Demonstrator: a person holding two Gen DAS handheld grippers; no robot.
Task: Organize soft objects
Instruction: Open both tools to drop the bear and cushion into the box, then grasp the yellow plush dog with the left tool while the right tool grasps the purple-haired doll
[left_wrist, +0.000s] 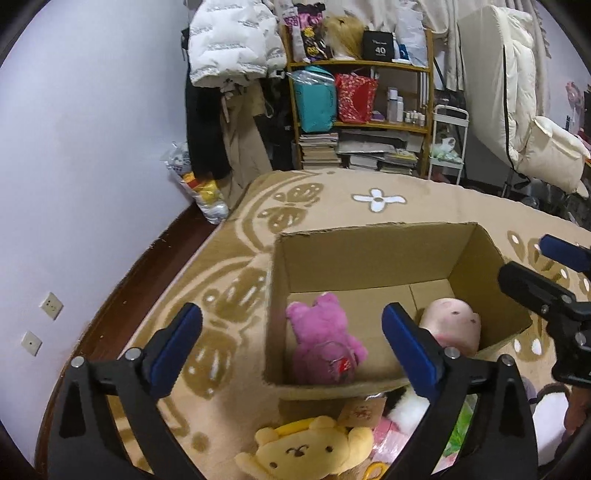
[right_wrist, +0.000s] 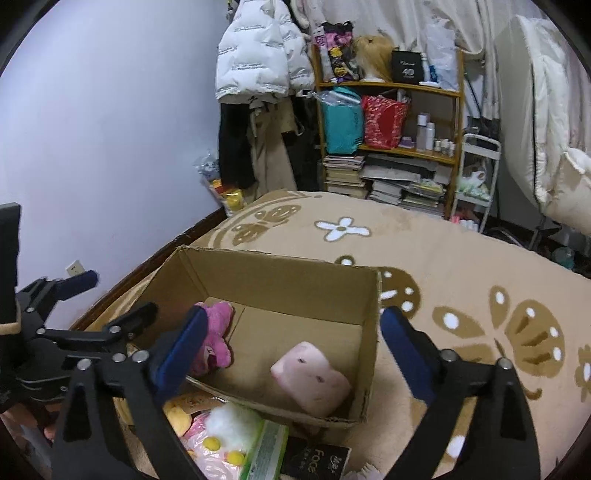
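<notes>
An open cardboard box (left_wrist: 369, 254) (right_wrist: 280, 273) stands on the beige rug. A magenta plush bear (left_wrist: 321, 336) (right_wrist: 216, 339) lies at its left. A pale pink pig plush (left_wrist: 452, 325) (right_wrist: 314, 378) lies at its right. My left gripper (left_wrist: 291, 343) is open and empty above the box's near edge. My right gripper (right_wrist: 290, 347) is open and empty above the box. In front of the box lie a yellow bear plush (left_wrist: 306, 450), a white plush (left_wrist: 406, 410) (right_wrist: 231, 421) and pink packets (right_wrist: 210, 450). The right gripper shows at the left wrist view's right edge (left_wrist: 546, 288); the left gripper shows at the right wrist view's left edge (right_wrist: 55, 302).
A wooden shelf (left_wrist: 369, 96) (right_wrist: 391, 122) with bags, bottles and stacked books stands at the back. Coats hang to its left (left_wrist: 229, 74). A white cart (left_wrist: 447, 147) and folded bedding (left_wrist: 517, 92) are at the right. A green packet (right_wrist: 266, 450) and a black "Face" booklet (right_wrist: 317, 461) lie near the box.
</notes>
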